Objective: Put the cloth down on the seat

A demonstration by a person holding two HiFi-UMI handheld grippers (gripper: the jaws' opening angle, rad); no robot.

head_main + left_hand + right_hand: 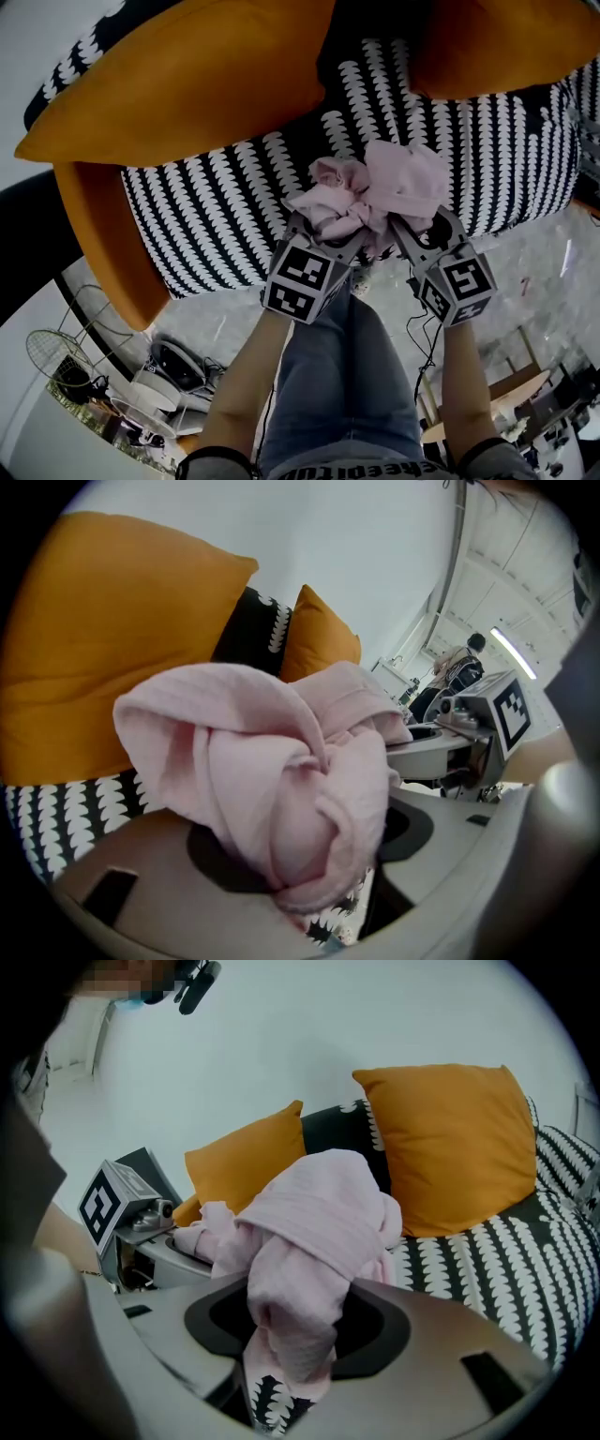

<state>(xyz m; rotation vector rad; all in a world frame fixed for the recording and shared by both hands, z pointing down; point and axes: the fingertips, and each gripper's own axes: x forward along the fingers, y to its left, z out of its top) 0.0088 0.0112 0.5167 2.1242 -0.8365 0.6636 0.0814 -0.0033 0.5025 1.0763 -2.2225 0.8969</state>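
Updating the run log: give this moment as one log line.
left gripper shut on cloth | right gripper shut on cloth | cloth bunched above seat | not yet down

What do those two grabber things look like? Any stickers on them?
Both the left gripper and the right gripper are grey with broad grey jaws. Each carries a cube of black-and-white square markers. The person wears blue jeans.

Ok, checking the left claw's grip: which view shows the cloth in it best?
Left gripper view: the cloth bunched between its jaws. Head view shows only its top; right gripper view, its other end.
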